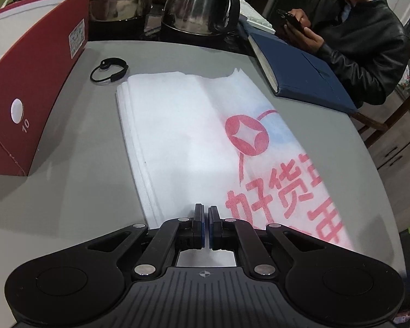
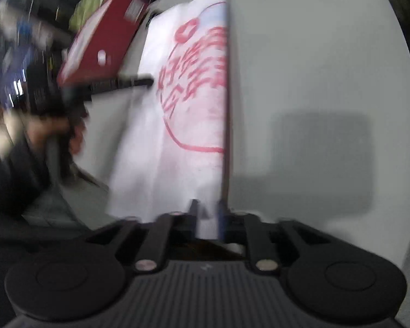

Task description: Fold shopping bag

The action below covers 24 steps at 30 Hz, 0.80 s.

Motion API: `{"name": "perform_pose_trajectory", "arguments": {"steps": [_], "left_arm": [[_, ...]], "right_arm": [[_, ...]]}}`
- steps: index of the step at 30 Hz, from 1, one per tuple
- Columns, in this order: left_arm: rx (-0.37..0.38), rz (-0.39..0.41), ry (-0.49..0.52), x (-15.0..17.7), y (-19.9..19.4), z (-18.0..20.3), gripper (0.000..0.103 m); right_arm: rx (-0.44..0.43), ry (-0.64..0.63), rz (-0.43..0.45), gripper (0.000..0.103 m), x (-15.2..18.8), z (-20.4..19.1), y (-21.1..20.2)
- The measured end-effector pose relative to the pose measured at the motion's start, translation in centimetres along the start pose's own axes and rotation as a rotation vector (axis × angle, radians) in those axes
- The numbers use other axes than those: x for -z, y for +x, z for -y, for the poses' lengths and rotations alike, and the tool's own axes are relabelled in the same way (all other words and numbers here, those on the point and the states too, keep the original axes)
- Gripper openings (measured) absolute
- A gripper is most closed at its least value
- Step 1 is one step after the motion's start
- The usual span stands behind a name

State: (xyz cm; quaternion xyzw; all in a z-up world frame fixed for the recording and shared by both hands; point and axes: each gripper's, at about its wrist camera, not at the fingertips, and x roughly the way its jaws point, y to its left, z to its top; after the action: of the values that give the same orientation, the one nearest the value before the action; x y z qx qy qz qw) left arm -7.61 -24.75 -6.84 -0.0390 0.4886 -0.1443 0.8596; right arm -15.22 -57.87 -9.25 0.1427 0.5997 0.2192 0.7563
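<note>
Shopping bag: the white non-woven shopping bag (image 1: pixel 194 136) with red print lies flat on the grey table (image 1: pixel 68 196), folded into a long layered strip; its stacked edges show along the left side in the left wrist view.
Bag position: near the middle of the table, between the red box (image 1: pixel 27 82) and the dark blue notebook (image 1: pixel 300 65), touching neither.
Left gripper: the left gripper (image 1: pixel 205 213) has its jaws brought together, with only a thin slit between the pads; they sit over the bag's near end, and whether any fabric is pinched there cannot be told.
Right gripper: the right gripper (image 2: pixel 207 213) has its jaws apart, with the bag's near edge lying in the gap; the view is blurred, and the pads do not seem to press on the cloth.
Other items: a black cord loop (image 1: pixel 109 69) lies beside the bag's far corner; a steel kettle (image 1: pixel 202 2) and a lidded pot (image 1: pixel 120 0) stand at the back.
Person: a seated person in a dark jacket (image 1: pixel 363 41) holds a phone beyond the notebook.
</note>
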Motion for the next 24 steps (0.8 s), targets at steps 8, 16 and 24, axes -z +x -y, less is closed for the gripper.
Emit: {"name": "perform_pose_trajectory", "arguments": {"steps": [8, 16, 24], "left_arm": [[-0.008, 0.000, 0.026, 0.0, -0.2, 0.4, 0.003], [0.018, 0.000, -0.013, 0.1, -0.3, -0.3, 0.003], [0.050, -0.004, -0.057, 0.1, -0.1, -1.1, 0.003]], "right_arm": [[-0.123, 0.217, 0.248, 0.062, -12.9, 4.4, 3.1], [-0.191, 0.356, 0.200, 0.064, -23.0, 8.2, 9.4], [-0.287, 0.287, 0.123, 0.076, -25.2, 8.9, 10.2]]}}
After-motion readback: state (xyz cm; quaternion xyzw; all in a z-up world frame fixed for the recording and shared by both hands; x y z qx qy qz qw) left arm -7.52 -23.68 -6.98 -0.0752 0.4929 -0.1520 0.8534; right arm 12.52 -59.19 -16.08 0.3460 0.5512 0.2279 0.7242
